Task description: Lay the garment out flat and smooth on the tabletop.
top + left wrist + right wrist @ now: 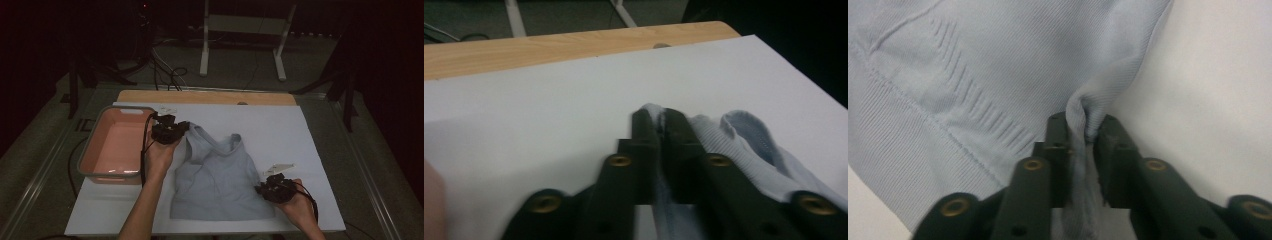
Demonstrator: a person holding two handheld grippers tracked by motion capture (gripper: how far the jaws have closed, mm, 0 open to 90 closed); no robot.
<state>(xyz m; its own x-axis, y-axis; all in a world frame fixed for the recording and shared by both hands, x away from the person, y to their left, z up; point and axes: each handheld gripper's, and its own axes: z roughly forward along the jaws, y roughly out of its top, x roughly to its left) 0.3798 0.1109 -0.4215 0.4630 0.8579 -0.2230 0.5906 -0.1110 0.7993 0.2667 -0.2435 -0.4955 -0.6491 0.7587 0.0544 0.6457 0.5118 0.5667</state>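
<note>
A pale blue ribbed tank top (217, 175) is laid flat near the middle of a white board (280, 130) that covers a wooden table (205, 96), whose bare edge is seen along the far side. Just beside the garment's left, a pink rectangular tub (114, 145) with a grey rim is set at the board's edge, close to the left gripper (167, 131); nothing is seen lying in it. Beyond the table, a white metal stand (245, 35) and loose cables (165, 70) are seen on the dim floor.

The left gripper is held at the top's left shoulder strap, and in the left gripper view its black jaws are pressed together on a fold of the strap, with the fine ribbed knit bunched to their right. The right gripper (275, 189) is placed at the garment's lower right side edge; in the right gripper view (1083, 135) a twisted pinch of the cloth is clamped between its jaws. The fabric is thin and soft, with stitched seams and a narrow rib pattern. The board's surface is smooth and matte.
</note>
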